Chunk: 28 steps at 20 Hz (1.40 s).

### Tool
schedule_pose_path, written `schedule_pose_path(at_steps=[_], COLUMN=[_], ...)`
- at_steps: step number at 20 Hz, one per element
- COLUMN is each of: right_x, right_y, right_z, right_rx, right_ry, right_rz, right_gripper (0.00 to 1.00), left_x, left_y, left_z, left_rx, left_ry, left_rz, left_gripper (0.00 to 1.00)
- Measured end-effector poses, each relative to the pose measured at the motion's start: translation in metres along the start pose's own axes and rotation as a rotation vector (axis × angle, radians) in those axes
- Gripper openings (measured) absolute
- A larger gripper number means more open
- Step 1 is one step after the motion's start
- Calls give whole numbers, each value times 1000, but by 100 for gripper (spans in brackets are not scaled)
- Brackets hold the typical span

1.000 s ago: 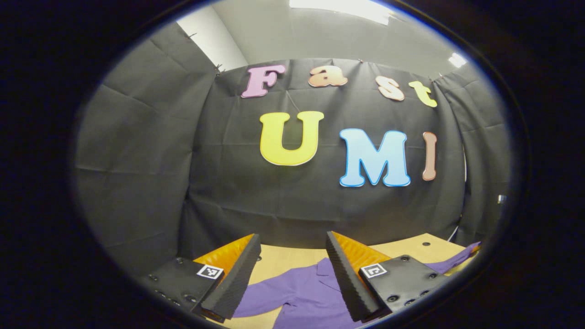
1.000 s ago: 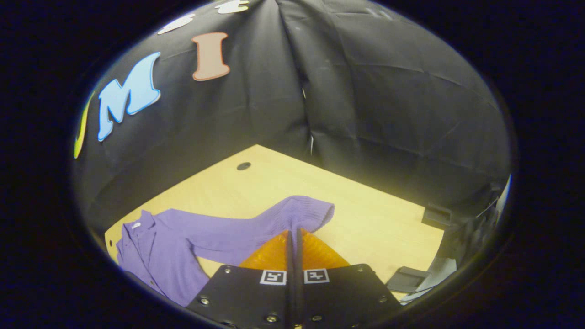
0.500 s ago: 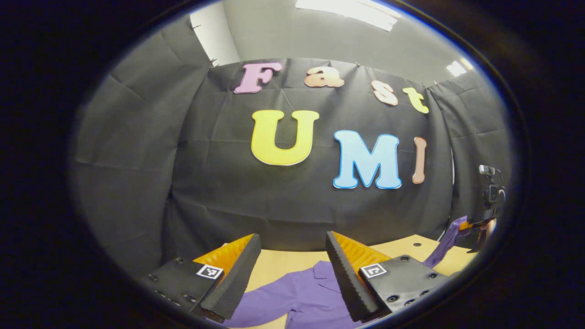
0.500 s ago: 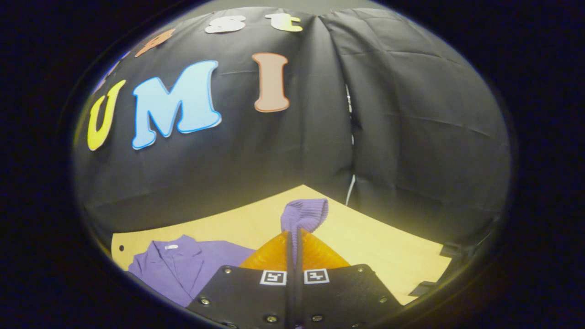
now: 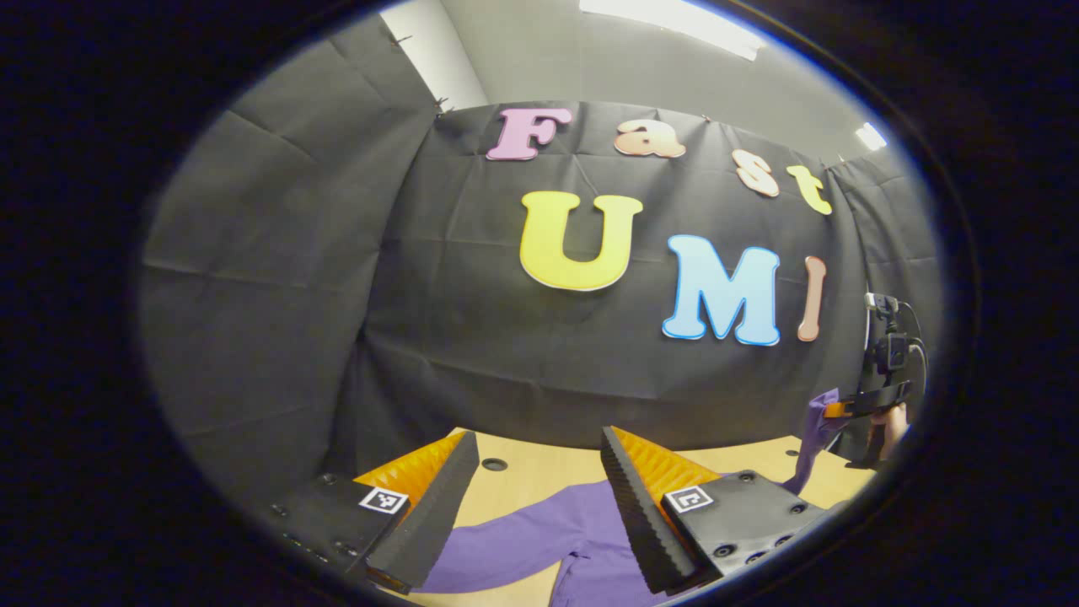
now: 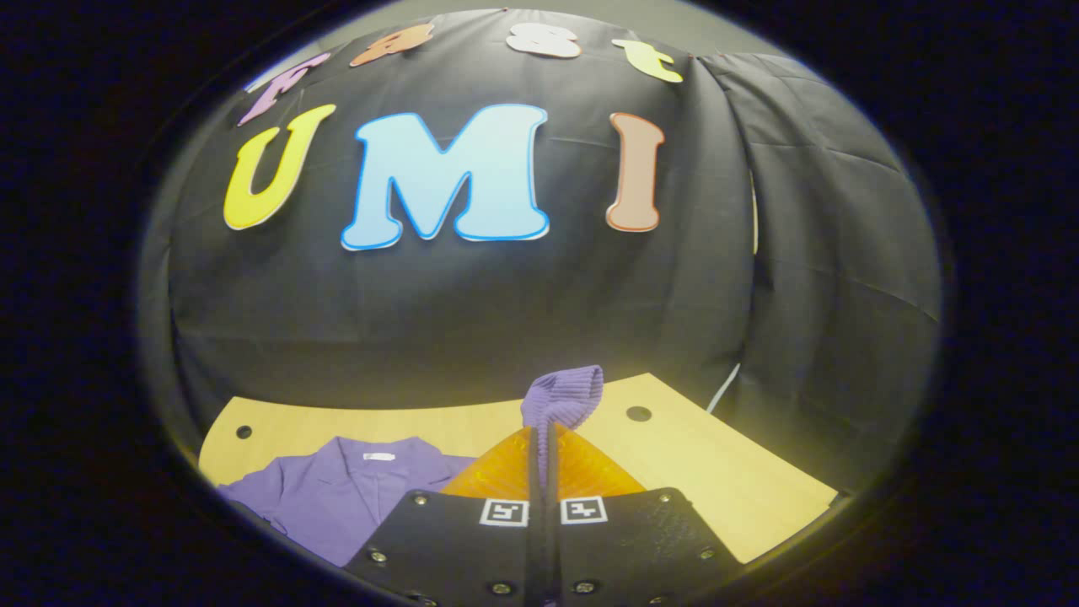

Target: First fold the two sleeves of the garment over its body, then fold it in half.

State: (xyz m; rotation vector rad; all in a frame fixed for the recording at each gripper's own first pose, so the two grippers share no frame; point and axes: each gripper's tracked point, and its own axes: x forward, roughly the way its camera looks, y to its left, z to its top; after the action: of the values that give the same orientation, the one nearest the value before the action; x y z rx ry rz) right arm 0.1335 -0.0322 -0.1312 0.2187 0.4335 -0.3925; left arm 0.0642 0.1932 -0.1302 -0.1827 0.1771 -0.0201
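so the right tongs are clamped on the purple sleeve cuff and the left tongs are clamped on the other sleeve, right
Not quite. The right tongs are indeed clamped on the purple sleeve cuff, but the left tongs are open, holding nothing, above the purple garment lying on the table, as the left gripper view shows.

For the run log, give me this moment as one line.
stage: first sleeve fold | right gripper: shut on sleeve cuff, raised off table | left gripper: open above garment | fold-in-half: not begun

A light wooden table with small round holes stands against the creased black cloth wall; a grey ceiling carries bright strip lights.
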Motion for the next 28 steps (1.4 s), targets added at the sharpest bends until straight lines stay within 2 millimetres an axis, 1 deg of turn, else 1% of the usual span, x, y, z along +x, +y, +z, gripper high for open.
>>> schedule_pose_path(at_steps=[3, 4, 5, 6, 7, 8, 9, 10, 11, 13, 14, 15, 16, 17, 18, 20, 21, 22, 23, 24, 25, 26, 28], right_x=[2, 2, 3, 3, 4, 4, 4, 3, 3, 1, 2, 1, -1, -2, -3, -4, -4, -3, -2, -1, 0, 1, 2], right_y=[35, 46, 58, 72, 85, 97, 110, 125, 138, 157, 164, 171, 177, 183, 189, 198, 202, 204, 208, 214, 219, 221, 228], right_z=[-10, -15, -22, -29, -37, -47, -56, -68, -81, -105, -118, -131, -142, -151, -160, -171, -174, -178, -181, -183, -186, -189, -194], right_rx=[-10, -19, -25, -33, -46, -59, -73, -88, -107, -154, -183, -214, -245, -270, -288, -308, -316, -327, -334, -334, -334, -337, -351], right_ry=[18, 28, 40, 51, 63, 83, 100, 124, 151, 199, 220, 243, 264, 283, 298, 320, 331, 337, 342, 346, 355, 360, 361], right_rz=[59, 78, 100, 122, 141, 163, 188, 213, 237, 263, 274, 286, 299, 312, 323, 341, 349, 351, 352, 358, 363, 364, 366], right_gripper=[0, 0, 0, 0, 0, 0, 0, 0, 0, 0, 0, 0, 0, 0, 0, 0, 0, 0, 0, 0, 0, 2, 2], left_x=[-12, -17, -20, -24, -28, -32, -37, -41, -43, -49, -52, -52, -54, -63, -71, -84, -87, -90, -95, -99, -103, -107, -111], left_y=[28, 37, 46, 54, 60, 66, 70, 73, 78, 87, 90, 91, 94, 102, 109, 118, 121, 123, 125, 127, 128, 129, 131], left_z=[-9, -11, -14, -17, -16, -14, -11, -9, -8, -9, -11, -11, -13, -16, -19, -26, -28, -30, -28, -27, -28, -28, -31], left_rx=[-11, -15, -15, -16, -16, -14, -10, -3, 3, 12, 13, 14, 12, 8, 4, 2, 1, -3, -6, -7, -3, 0, 1], left_ry=[3, 8, 16, 21, 20, 17, 12, 3, 1, 9, 11, 12, 13, 15, 20, 36, 44, 48, 47, 46, 45, 46, 54], left_rz=[58, 76, 100, 122, 141, 158, 169, 177, 185, 203, 210, 220, 231, 241, 251, 268, 278, 285, 293, 300, 309, 317, 326], left_gripper=[92, 95, 92, 92, 95, 92, 95, 92, 92, 92, 92, 95, 95, 92, 92, 92, 98, 95, 95, 92, 92, 94, 98])
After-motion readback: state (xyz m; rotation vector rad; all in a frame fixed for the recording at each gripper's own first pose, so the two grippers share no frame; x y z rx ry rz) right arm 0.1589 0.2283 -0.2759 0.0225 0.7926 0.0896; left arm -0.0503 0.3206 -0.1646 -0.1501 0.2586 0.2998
